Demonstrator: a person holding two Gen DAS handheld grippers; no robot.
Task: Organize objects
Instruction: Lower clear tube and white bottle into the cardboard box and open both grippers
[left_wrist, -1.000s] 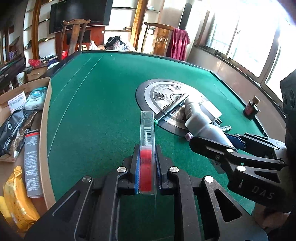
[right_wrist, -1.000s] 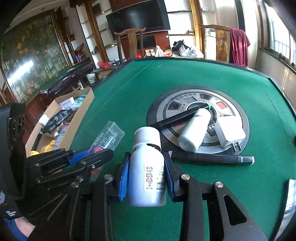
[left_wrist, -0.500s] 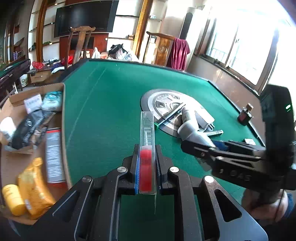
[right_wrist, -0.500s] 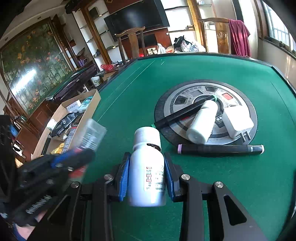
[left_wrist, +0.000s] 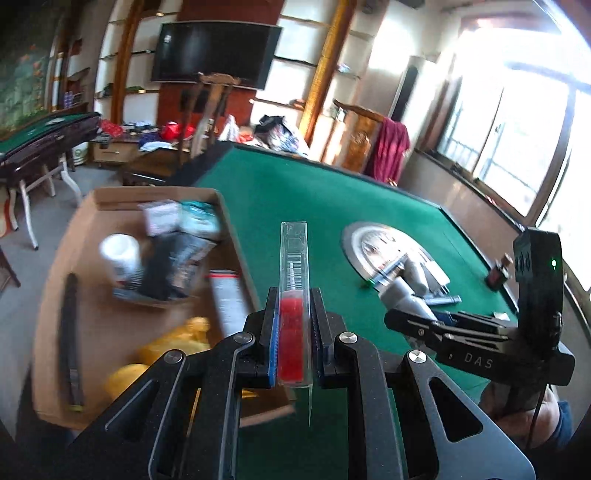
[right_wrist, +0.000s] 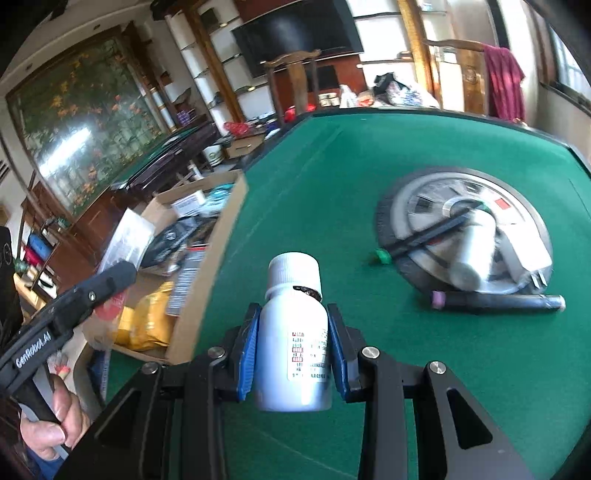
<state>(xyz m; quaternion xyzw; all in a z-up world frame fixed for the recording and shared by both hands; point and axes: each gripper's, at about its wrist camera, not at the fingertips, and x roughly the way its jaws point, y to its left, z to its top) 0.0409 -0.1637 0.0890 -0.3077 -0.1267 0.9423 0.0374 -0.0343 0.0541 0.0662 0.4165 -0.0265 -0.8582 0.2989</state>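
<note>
My left gripper is shut on a slim clear plastic case with red contents, held over the table's left edge beside an open cardboard box. My right gripper is shut on a white pill bottle with a white cap, above the green felt table. The right wrist view shows the left gripper and its case over the cardboard box. The left wrist view shows the right gripper at the right.
The box holds yellow packets, a white jar, dark pouches and small cartons. On the grey round disc lie a white tube, a white charger and a black pen. A dark marker lies nearby.
Both grippers swung left toward the cardboard box, each keeping its grip. The left one went further and higher, so the box now fills the left of its view.
</note>
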